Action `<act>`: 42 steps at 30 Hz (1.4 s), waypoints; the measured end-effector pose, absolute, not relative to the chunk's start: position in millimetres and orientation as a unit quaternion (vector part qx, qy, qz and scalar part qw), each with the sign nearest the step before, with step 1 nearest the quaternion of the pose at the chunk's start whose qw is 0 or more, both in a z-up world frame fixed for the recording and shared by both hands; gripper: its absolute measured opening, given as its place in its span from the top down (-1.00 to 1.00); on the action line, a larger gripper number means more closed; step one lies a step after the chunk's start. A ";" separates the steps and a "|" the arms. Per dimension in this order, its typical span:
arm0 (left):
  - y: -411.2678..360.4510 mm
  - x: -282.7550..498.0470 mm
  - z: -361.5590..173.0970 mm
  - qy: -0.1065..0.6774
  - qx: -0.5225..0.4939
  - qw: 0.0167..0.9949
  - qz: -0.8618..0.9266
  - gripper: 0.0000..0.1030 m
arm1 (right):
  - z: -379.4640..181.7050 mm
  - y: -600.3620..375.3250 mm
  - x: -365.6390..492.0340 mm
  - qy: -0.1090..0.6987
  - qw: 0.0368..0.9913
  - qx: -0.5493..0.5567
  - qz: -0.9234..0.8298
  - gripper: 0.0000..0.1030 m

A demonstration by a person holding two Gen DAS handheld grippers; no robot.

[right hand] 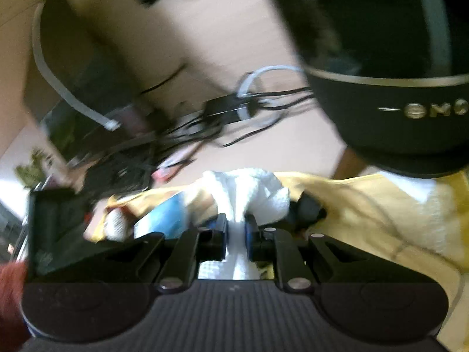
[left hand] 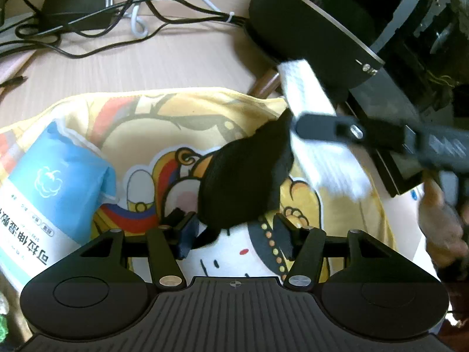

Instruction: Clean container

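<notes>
A small black container (left hand: 246,182) sits between the spread fingers of my left gripper (left hand: 234,234), which grips its lower end above a yellow cartoon cushion (left hand: 152,123). My right gripper (right hand: 236,234) is shut on a folded white cloth (right hand: 249,193). In the left wrist view the right gripper (left hand: 299,126) comes in from the right, and its cloth (left hand: 307,99) hangs against the container's upper right edge. The right wrist view is blurred by motion; there the container (right hand: 307,208) shows only as a dark shape just right of the cloth.
A large round black appliance (left hand: 322,29) with a silver band stands at the back right, close to the cloth. Tangled cables (left hand: 140,14) and a black power adapter (left hand: 73,8) lie on the wooden desk behind. A blue-and-white wipes pack (left hand: 49,187) rests on the cushion's left.
</notes>
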State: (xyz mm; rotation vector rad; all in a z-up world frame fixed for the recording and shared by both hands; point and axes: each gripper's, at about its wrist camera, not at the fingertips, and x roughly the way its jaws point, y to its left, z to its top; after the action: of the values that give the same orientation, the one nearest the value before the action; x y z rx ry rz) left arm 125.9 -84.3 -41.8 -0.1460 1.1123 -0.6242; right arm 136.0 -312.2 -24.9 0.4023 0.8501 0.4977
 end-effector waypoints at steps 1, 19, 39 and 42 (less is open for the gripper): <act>-84.8 126.5 -42.8 0.519 -0.068 0.801 -0.291 -0.22 | -27.2 -315.8 140.1 0.407 0.862 0.199 0.226 0.72; -117.1 83.5 -28.1 0.515 0.023 0.771 -0.374 -0.81 | -14.2 -341.8 112.1 0.373 0.914 0.118 0.110 0.73; -47.4 111.7 -11.0 0.473 0.145 0.852 -0.170 -0.95 | -52.9 -270.3 108.9 0.458 0.846 0.091 0.259 0.72; -52.1 117.5 -21.7 0.478 0.157 0.849 -0.162 -0.96 | -52.2 -269.4 99.8 0.467 0.836 0.095 0.274 0.70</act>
State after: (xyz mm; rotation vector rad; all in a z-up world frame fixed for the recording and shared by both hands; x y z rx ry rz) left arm 117.5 -52.1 -21.7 0.3301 1.0076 -0.3419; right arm 99.8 -269.4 -52.2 0.2019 0.9883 0.5791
